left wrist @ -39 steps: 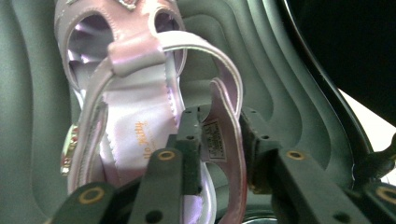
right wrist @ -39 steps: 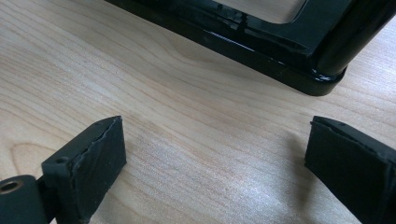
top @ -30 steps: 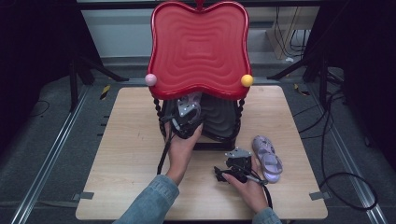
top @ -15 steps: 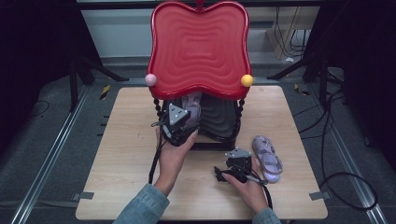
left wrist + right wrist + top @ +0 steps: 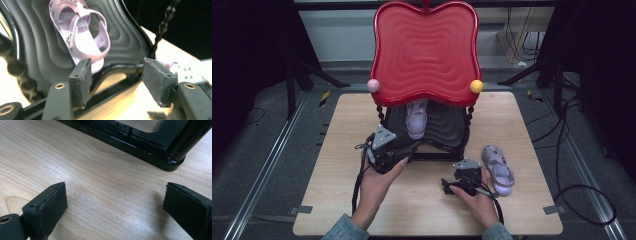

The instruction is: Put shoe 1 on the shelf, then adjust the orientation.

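A lilac sandal (image 5: 417, 119) lies on the black wavy lower shelf (image 5: 444, 127) of a rack with a red top (image 5: 425, 50). In the left gripper view the same sandal (image 5: 82, 37) rests just beyond the jaws. My left gripper (image 5: 404, 148) (image 5: 116, 72) is open and empty, held at the shelf's front left edge. A second lilac sandal (image 5: 498, 163) lies on the table to the rack's right. My right gripper (image 5: 449, 186) (image 5: 115, 195) hovers open over bare wood, left of that sandal, in front of the rack's black base (image 5: 140, 142).
The wooden table (image 5: 337, 150) carries the rack at its back centre. Twisted black posts (image 5: 470, 122) hold up the red top, with a pink ball (image 5: 373, 85) and a yellow ball (image 5: 476, 86) at its corners. Cables run over the floor at the right.
My left gripper has drawn back from the shelf toward the table's front left, leaving the sandal lying on the black shelf. The right gripper has stayed put.
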`<action>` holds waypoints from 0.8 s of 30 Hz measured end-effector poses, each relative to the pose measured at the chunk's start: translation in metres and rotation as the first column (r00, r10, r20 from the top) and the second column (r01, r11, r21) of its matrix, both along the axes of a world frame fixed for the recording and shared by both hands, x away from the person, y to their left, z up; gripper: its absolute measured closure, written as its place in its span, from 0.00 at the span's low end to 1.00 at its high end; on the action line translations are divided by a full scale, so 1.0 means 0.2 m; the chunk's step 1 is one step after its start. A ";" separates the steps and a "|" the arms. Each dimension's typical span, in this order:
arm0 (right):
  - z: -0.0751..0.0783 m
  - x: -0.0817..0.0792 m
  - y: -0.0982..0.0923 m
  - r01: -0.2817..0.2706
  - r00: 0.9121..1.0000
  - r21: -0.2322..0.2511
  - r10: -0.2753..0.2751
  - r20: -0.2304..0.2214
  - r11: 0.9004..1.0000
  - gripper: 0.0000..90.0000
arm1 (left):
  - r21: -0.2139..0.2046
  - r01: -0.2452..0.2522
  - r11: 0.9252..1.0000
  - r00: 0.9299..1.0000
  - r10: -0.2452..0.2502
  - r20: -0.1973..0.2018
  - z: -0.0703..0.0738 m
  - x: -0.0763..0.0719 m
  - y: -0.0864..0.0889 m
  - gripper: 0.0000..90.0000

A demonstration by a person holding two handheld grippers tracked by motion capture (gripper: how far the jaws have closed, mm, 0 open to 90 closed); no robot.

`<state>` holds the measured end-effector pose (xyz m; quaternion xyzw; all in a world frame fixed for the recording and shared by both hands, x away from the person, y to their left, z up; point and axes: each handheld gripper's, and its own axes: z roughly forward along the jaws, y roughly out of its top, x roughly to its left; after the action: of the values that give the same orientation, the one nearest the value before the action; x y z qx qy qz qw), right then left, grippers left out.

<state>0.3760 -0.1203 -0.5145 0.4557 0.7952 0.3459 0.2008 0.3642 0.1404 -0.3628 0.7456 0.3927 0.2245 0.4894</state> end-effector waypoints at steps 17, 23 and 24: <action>0.00 0.00 0.00 0.001 1.000 0.001 -0.001 0.002 1.000 0.07 | 0.069 -0.103 0.992 0.991 0.108 -0.075 -0.16 -0.01 0.35 0.28; 0.05 -0.02 -0.02 0.025 0.999 0.017 -0.025 -0.026 1.000 0.17 | 0.122 -0.159 0.980 0.974 0.176 -0.143 -0.28 0.06 0.52 0.16; 0.09 -0.03 -0.03 0.017 1.000 0.015 -0.017 -0.020 1.000 0.20 | 0.125 -0.165 0.978 0.971 0.183 -0.153 -0.30 0.06 0.54 0.15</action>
<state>0.3705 -0.1260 -0.4973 0.4675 0.7905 0.3458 0.1925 0.3767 0.2488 -0.4230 0.7501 0.4824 0.2263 0.3917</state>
